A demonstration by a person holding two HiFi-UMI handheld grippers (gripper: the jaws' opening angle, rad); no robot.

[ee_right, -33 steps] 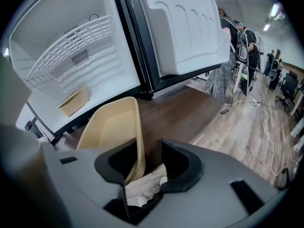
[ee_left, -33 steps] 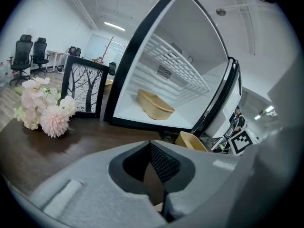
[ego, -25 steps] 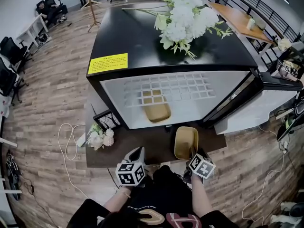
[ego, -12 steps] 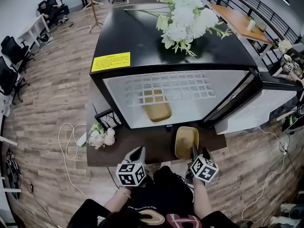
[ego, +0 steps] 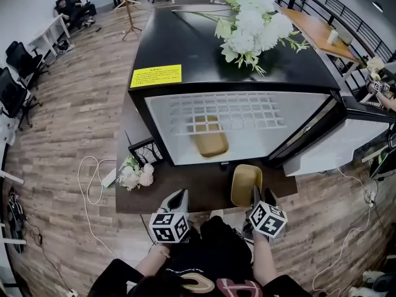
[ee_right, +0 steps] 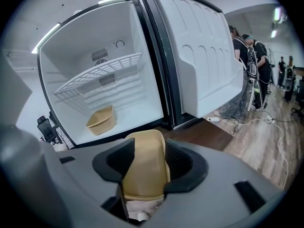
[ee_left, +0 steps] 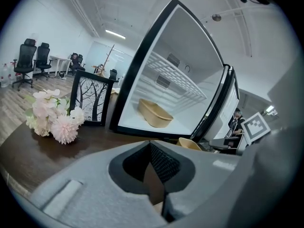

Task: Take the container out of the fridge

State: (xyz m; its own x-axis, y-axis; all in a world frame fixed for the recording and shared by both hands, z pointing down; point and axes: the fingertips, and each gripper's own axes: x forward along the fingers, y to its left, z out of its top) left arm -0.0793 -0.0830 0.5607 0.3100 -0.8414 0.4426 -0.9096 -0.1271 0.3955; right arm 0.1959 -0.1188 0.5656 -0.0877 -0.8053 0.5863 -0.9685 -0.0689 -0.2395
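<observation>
Two tan oblong containers show. One lies inside the open fridge (ego: 210,144) (ee_left: 154,114) (ee_right: 101,119) under the wire shelf. The other (ego: 245,181) (ee_right: 145,170) (ee_left: 190,144) rests on the dark table (ego: 185,190) in front of the fridge. My right gripper (ego: 261,195) (ee_right: 145,160) hovers at its near end. Its jaws have just been closing, and the container shows in the gap below them, with the pads not pressing on it. My left gripper (ego: 176,198) (ee_left: 152,175) is shut on nothing, at the table's near edge.
The fridge door (ego: 334,144) (ee_right: 204,56) swings open to the right. Pale flowers (ego: 135,175) (ee_left: 52,118) and a small black frame (ego: 143,152) (ee_left: 92,99) sit at the table's left. A bouquet (ego: 253,23) tops the fridge. Cables (ego: 86,178) lie on the floor; people (ee_right: 251,65) stand right.
My right gripper has lifted a little at the near end of the container, which stays on the table. The left gripper has kept still.
</observation>
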